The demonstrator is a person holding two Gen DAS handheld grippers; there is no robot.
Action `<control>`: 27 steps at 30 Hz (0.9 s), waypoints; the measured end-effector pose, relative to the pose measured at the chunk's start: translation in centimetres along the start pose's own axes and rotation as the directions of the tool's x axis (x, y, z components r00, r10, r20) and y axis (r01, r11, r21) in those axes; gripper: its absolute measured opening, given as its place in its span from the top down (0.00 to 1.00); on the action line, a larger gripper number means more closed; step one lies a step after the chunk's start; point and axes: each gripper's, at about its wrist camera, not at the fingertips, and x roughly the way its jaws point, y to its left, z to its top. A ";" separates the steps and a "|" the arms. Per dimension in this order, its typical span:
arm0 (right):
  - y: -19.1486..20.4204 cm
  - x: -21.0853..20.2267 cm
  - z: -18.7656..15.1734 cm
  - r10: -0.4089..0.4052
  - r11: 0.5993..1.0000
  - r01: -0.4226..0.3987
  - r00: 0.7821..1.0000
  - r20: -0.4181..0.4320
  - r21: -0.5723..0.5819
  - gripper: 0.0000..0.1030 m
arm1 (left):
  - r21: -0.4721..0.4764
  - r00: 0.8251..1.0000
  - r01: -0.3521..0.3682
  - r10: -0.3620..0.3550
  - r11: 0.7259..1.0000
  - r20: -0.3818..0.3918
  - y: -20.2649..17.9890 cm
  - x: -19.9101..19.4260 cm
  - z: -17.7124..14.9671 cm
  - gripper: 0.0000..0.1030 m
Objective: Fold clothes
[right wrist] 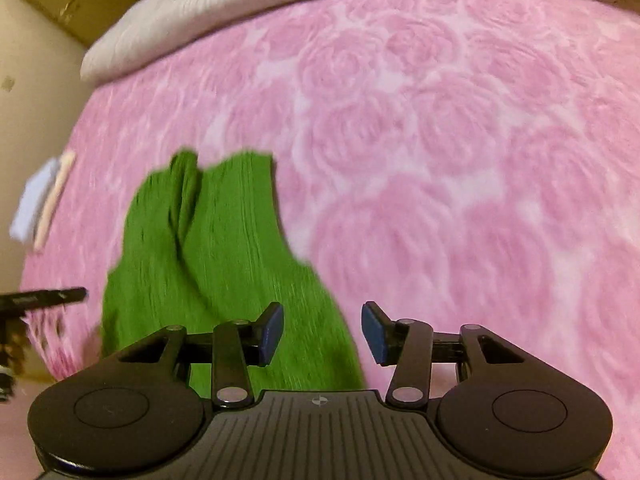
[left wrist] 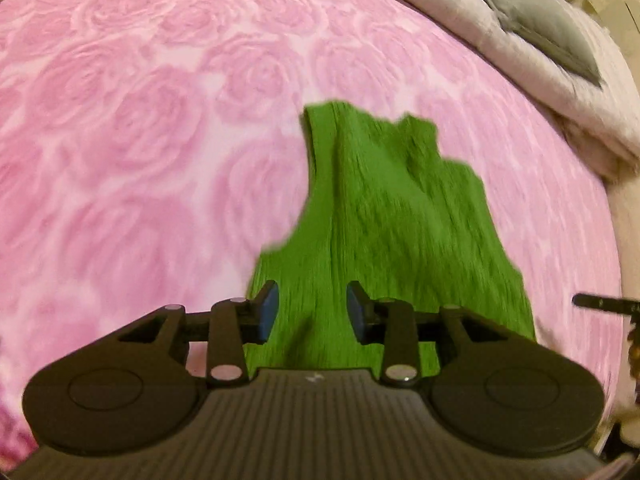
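- My left gripper (left wrist: pixel 312 312) stands with its blue pads apart above the near hem of the green top (left wrist: pixel 400 216); nothing is pinched between them.
- My right gripper (right wrist: pixel 322 332) is likewise spread and holds nothing; it hangs over the top's (right wrist: pixel 224 248) right edge.
- The top is a ribbed, crinkled knit, sleeveless in outline, lying fairly flat with one long crease; it rests on a plush pink blanket (left wrist: pixel 140 140) embossed with roses.
- A pale quilted cover (right wrist: pixel 208 12) borders the blanket's far side; a grey pillow (left wrist: pixel 536 24) lies on it.

One green garment (left wrist: pixel 392 220), two tools (left wrist: pixel 313 312), one blanket (left wrist: pixel 120 120).
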 end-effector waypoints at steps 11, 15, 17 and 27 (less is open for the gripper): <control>0.4 10.6 7.7 0.108 0.992 -0.106 0.994 -0.025 0.071 0.53 | -0.113 0.998 0.069 -0.068 0.991 0.015 1.7 5.2 6.3 0.70; 1.2 14.0 9.2 0.126 0.987 -0.123 0.992 -0.023 0.105 0.53 | -0.157 0.996 0.089 -0.087 0.984 0.023 2.7 6.5 7.5 0.68; 1.8 14.9 9.8 0.141 0.986 -0.140 0.990 -0.002 0.096 0.54 | -0.171 0.995 0.095 -0.094 0.981 0.018 2.7 7.5 7.9 0.68; 2.1 12.6 10.5 0.102 0.995 -0.103 0.990 0.098 0.008 0.99 | -0.062 0.985 0.156 -0.151 0.986 0.083 0.1 8.3 9.9 0.97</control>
